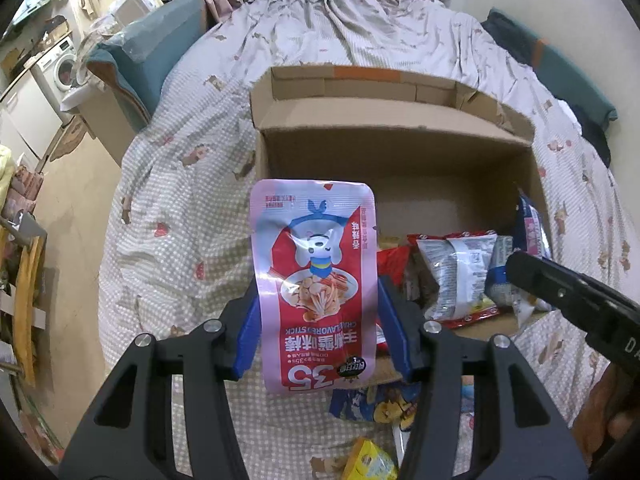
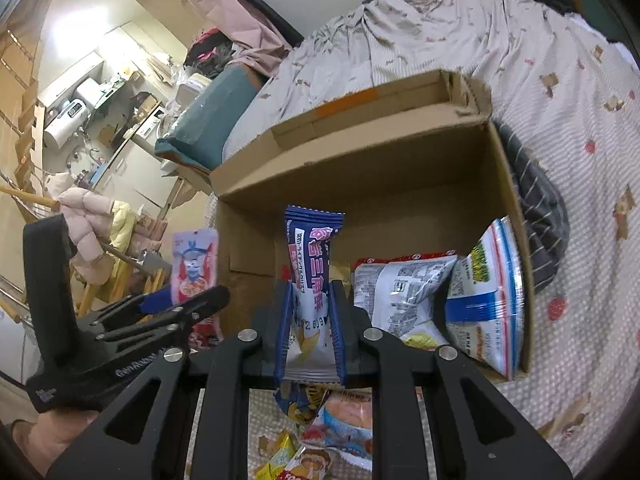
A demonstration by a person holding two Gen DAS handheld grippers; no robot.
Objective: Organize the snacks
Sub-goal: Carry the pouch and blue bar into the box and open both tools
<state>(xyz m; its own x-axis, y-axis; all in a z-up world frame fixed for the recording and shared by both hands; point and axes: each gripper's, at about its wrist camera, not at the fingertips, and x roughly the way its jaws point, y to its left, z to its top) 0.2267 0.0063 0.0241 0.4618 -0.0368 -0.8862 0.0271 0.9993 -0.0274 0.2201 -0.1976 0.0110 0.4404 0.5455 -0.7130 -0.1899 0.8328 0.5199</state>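
Observation:
My left gripper (image 1: 318,294) is shut on a pink-and-red crab stick pouch (image 1: 316,276), held upright just in front of the left part of the open cardboard box (image 1: 392,132). The right gripper (image 2: 311,286) is shut on a blue-and-white chip packet (image 2: 314,256), upright over the box's (image 2: 360,168) near edge. Inside the box at the right lie a silver-and-red bag (image 2: 404,292) and a blue-striped white bag (image 2: 488,292). In the right wrist view the left gripper (image 2: 160,308) shows at the left with its pouch (image 2: 195,264).
The box stands on a bed with a dotted, bear-print cover (image 1: 180,208). Loose snack packets (image 2: 340,416) lie on the cover below the grippers, among them a yellow one (image 1: 372,460). A dark striped garment (image 2: 536,208) lies right of the box; a teal cushion (image 1: 152,52) is at the left.

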